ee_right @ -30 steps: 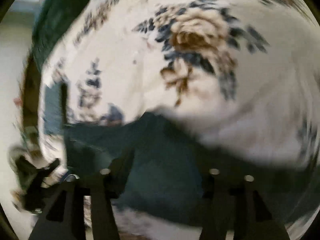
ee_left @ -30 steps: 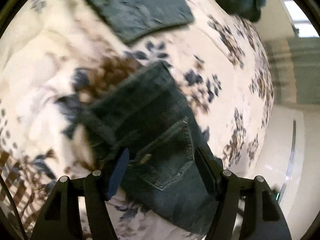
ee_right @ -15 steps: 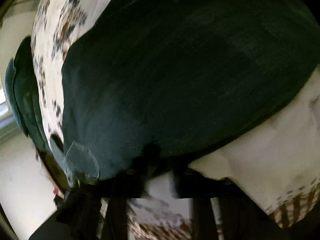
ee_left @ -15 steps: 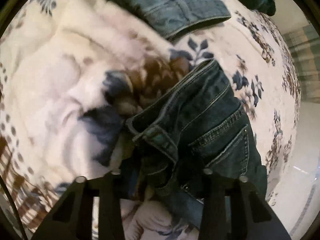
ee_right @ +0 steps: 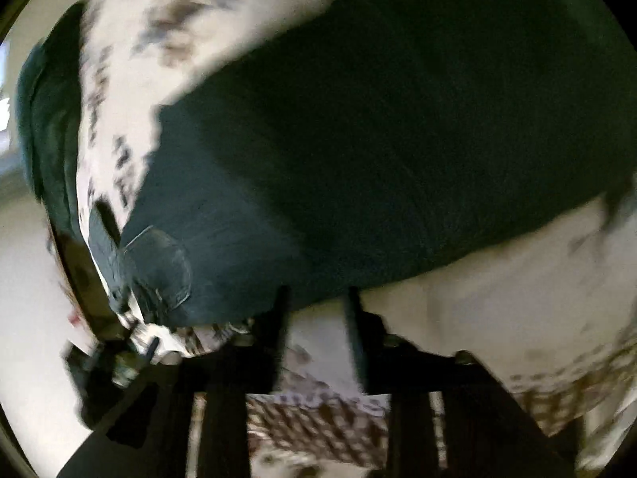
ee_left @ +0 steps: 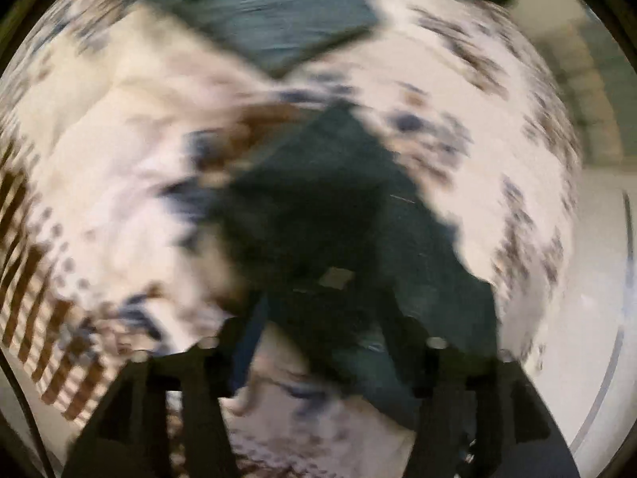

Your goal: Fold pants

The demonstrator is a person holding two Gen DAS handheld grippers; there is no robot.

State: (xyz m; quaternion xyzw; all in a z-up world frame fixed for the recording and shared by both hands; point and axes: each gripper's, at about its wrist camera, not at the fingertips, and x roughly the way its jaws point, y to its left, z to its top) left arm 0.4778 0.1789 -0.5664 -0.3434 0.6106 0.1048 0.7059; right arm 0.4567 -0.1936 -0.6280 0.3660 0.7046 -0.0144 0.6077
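Dark denim jeans (ee_left: pixel 358 215) lying on the floral bed (ee_left: pixel 131 167), spreading flat for folding. Left hand-held gripper (ee_left: pixel 322 330) straddling the jeans' near edge, fingers apart. Right hand-held gripper (ee_right: pixel 314 302) standing narrowly parted at the hem (ee_right: pixel 318 275), gripping nothing.

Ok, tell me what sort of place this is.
Most likely a bedroom. Dark jeans lie on a floral bedspread that looks like a bed cover, another folded denim garment sits further back, and pale floor shows beyond the edge.

dark blue jeans (ee_left: pixel 342 215) lie bunched on floral bedding, blurred.
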